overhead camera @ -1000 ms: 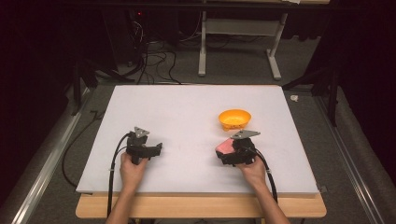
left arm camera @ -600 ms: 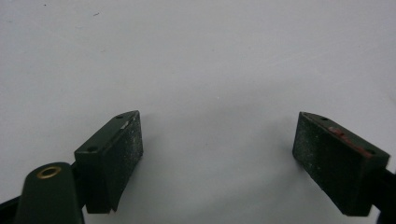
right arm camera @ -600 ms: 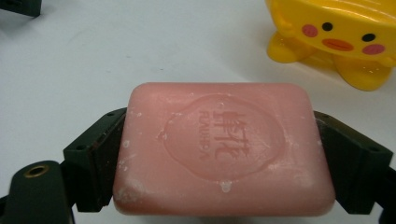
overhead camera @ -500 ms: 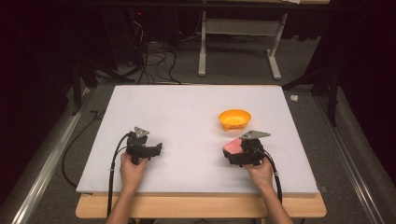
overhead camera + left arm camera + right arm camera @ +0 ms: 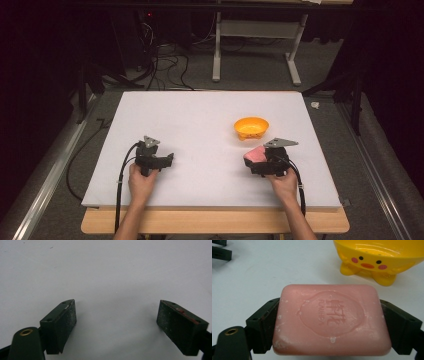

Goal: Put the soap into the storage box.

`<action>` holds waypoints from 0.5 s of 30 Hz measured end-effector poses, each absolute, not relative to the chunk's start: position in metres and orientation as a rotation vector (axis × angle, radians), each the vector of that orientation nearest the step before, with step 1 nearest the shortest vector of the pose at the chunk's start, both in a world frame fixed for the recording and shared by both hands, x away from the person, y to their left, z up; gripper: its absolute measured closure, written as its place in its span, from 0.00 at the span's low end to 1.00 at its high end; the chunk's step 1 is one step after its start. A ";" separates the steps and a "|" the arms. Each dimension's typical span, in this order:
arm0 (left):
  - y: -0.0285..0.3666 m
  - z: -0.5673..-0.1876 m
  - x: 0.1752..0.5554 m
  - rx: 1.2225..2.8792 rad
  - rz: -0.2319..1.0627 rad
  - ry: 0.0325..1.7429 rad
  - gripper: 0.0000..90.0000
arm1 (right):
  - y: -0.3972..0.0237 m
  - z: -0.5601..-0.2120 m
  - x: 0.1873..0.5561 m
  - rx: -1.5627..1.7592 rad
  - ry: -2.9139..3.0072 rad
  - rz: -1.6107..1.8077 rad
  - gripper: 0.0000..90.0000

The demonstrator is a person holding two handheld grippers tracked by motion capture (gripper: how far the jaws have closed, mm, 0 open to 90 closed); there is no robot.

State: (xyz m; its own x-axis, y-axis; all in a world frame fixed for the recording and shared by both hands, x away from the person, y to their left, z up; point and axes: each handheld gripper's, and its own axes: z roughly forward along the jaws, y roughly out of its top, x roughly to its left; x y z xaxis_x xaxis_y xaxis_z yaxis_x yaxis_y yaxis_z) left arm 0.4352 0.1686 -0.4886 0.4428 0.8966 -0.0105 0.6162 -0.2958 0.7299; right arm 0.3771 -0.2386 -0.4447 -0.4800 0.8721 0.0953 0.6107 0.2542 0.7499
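High view. White table top (image 5: 200, 125): bears all items. Yellow bowl (image 5: 251, 127): landmark, standing right of the table's middle. Right gripper (image 5: 256, 159): just nearer the person than the bowl, slightly to its right, held in the person's right hand (image 5: 283, 181). Pink soap bar (image 5: 255, 154): at that gripper's front end, close to the bowl but apart from it. Left gripper (image 5: 167, 161): well to the left of the bowl and nearer the person, held in the left hand (image 5: 142, 180), low over bare table.

Left gripper view. Left gripper (image 5: 117, 322): jaws spread wide, nothing between them; plain white table top (image 5: 105, 270) beneath.

Right gripper view. Right gripper (image 5: 332, 322): jaws pinching the soap bar (image 5: 332, 320) by its two short ends, stamped face upward. Yellow bowl (image 5: 377, 257): just beyond the soap, a duck face on its side, standing on small feet, not touching the bar.
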 end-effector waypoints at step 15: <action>0.169 -0.489 0.435 2.025 0.535 1.265 0.18 | -0.245 -0.434 0.382 1.399 2.143 1.074 0.15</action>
